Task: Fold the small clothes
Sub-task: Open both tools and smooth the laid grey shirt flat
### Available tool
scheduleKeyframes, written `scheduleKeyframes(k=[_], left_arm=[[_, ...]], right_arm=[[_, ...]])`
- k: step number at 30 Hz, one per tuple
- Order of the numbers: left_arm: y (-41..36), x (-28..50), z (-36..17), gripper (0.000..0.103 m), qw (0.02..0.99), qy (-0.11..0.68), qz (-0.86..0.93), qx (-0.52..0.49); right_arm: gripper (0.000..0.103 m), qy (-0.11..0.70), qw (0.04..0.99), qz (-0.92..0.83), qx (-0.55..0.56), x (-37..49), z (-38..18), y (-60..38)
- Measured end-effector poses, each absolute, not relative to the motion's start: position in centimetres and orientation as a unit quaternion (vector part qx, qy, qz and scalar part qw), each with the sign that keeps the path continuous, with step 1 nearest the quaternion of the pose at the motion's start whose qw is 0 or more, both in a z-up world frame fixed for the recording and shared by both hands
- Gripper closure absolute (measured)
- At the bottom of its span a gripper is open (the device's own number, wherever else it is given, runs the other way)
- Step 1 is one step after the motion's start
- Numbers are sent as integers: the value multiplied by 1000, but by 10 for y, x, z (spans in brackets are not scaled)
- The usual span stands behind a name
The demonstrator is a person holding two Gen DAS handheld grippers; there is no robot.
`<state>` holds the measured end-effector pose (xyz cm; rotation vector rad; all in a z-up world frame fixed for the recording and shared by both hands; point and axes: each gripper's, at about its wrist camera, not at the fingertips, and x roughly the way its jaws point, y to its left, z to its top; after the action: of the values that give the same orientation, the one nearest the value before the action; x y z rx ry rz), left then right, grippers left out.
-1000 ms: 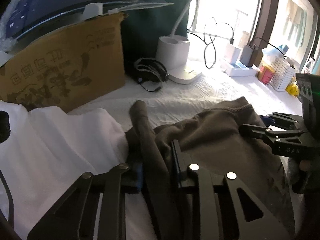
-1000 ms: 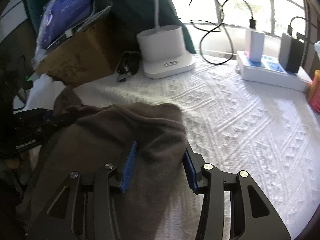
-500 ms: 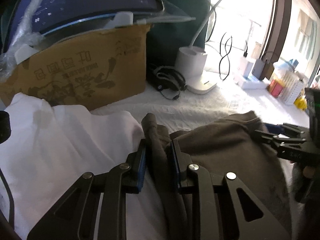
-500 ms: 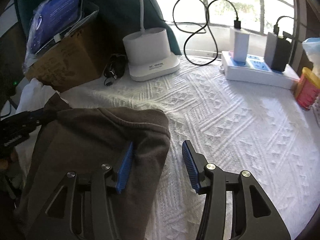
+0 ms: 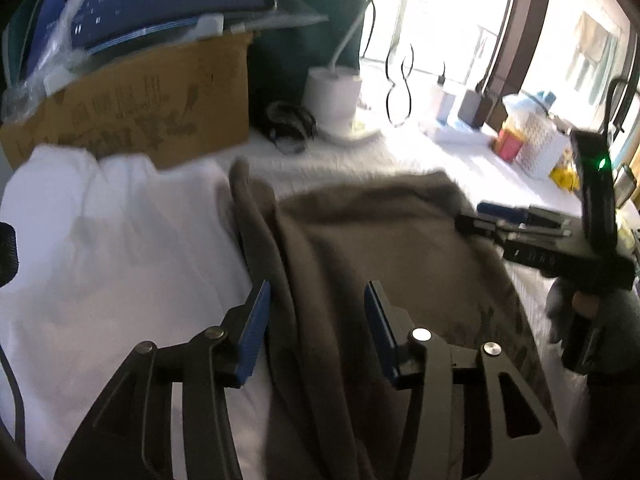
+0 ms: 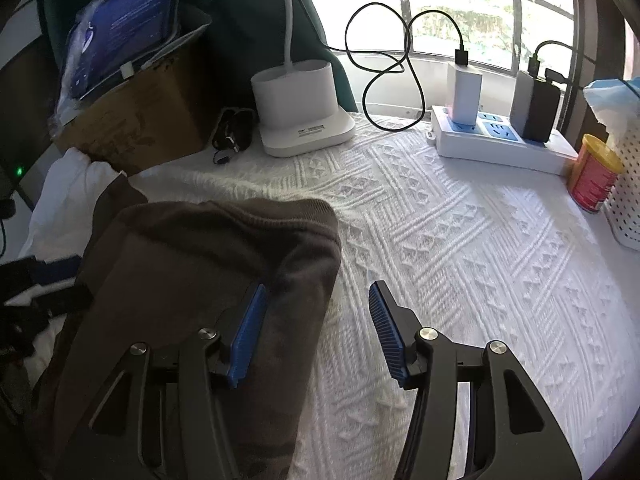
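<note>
Brown garment [image 5: 384, 248] | released since earlier | left claw [image 5: 316, 332] opening

Backlit by window [image 6: 460, 12] at upper right, blown out in left wrist view. Left view motion-blurred; right sharp. Fisheye bending, dark corners, dim left.

Both grippers, the left gripper [image 5: 316, 328] and right gripper [image 6: 316, 328], are black frames with silver screws. Their pads [image 6: 246, 334] are ribbed blue. A green light [image 5: 601, 163] glows on the right one's housing.
</note>
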<state>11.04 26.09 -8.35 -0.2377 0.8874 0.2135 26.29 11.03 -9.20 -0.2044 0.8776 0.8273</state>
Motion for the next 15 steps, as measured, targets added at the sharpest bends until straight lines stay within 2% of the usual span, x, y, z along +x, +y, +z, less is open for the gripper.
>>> scheduleKeyframes(k=[7, 15], left_arm=[[255, 91, -96, 55, 878, 448, 133, -103], [251, 78, -94, 55, 883, 438, 148, -80]], right_arm=[[46, 410, 820, 387, -95, 247, -91, 97], [46, 411, 821, 385, -98, 227, -91, 81]])
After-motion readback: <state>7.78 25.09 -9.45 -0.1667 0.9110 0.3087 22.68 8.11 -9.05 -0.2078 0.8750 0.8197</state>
